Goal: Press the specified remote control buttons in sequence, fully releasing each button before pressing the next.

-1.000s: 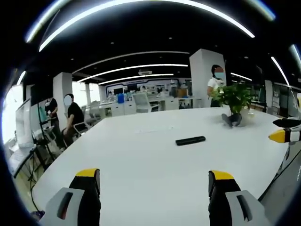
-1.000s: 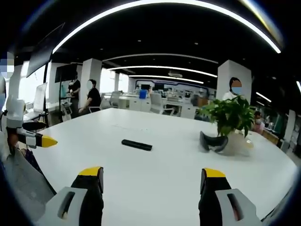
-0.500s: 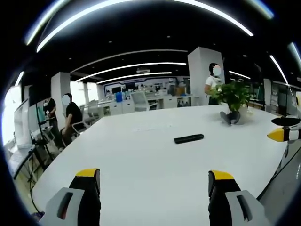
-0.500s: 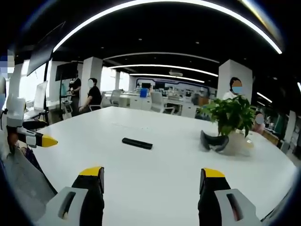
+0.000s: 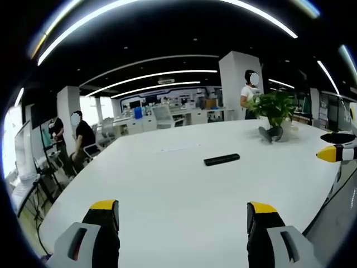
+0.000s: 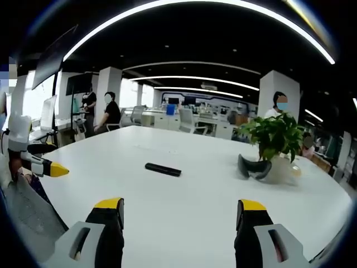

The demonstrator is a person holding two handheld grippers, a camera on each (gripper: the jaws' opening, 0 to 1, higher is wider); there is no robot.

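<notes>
Long ceiling light strips give bright, even light, and the fisheye bends them into arcs (strongest toward each view's edge). The white table reflects it softly, with faint shadows. Windows at the left glare white. Distant desks look slightly soft.

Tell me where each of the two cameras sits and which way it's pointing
Left gripper view: rides on the left claw, above the near table edge, facing across the table toward the remote; its jaws stand apart, and the right claw's yellow tip enters at right.
Right gripper view: rides on the right claw, facing the same way; jaws apart, with the left claw's tip at left.
Shared: table, remote, plant.
</notes>
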